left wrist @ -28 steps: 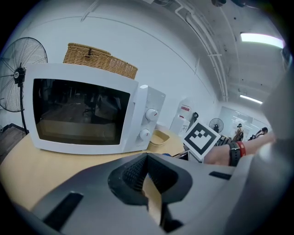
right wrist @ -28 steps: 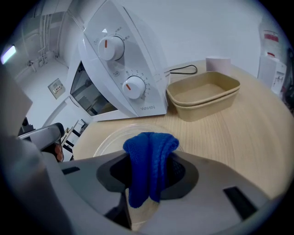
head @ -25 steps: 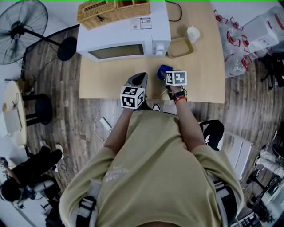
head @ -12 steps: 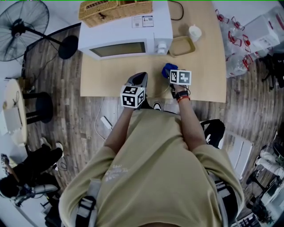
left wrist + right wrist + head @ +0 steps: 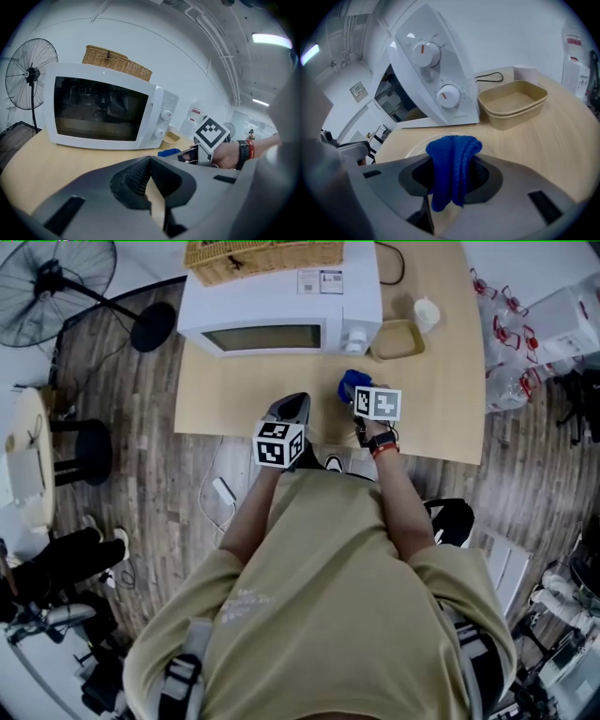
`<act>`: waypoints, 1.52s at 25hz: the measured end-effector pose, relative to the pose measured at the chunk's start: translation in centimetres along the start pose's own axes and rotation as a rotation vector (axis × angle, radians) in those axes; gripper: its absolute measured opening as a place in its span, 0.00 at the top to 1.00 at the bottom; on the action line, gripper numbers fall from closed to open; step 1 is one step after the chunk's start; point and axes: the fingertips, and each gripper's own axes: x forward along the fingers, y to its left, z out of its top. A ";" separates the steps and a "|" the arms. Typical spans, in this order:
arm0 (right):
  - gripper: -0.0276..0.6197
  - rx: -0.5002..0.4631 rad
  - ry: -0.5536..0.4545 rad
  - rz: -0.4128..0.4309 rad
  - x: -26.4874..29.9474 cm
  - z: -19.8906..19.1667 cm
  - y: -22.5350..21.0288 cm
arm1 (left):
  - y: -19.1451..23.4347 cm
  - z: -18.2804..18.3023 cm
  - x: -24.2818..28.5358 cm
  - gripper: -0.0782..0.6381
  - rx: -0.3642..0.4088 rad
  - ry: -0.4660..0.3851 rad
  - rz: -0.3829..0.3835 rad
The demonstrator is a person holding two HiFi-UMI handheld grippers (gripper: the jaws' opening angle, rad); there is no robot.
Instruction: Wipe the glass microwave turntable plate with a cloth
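Observation:
My right gripper [image 5: 452,164] is shut on a folded blue cloth [image 5: 451,171], which hangs down between its jaws. Just beyond the jaws, the rim of the clear glass turntable plate [image 5: 412,149] lies flat on the wooden table in front of the microwave [image 5: 426,79]. In the head view the right gripper [image 5: 358,397] holds the cloth [image 5: 350,383] over the table's near part; I cannot make out the plate there. My left gripper [image 5: 292,411] hovers at the table's near edge, and its jaws [image 5: 149,164] are shut with nothing in them.
The white microwave [image 5: 281,310], door closed, stands at the back of the table [image 5: 225,395] with a wicker basket [image 5: 262,259] on top. A tan tray [image 5: 398,338] and a white cup [image 5: 427,313] sit to its right. A floor fan [image 5: 56,287] stands left.
The head view has shifted a little, so the table sits slightly further right in frame. The right gripper with the cloth has edged slightly right. The left gripper has stayed put.

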 end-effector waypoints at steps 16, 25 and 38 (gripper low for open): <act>0.72 -0.087 0.098 0.295 5.1 -0.8 12.6 | 5.9 -0.9 -4.0 0.87 -0.063 -0.041 0.142; 0.72 -0.209 0.225 0.283 7.1 -3.1 14.7 | 8.4 -2.2 -4.6 0.87 -0.028 0.027 0.213; 0.72 -0.267 0.222 0.318 7.4 -3.2 14.5 | 8.5 -1.9 -3.3 0.87 -0.024 0.039 0.195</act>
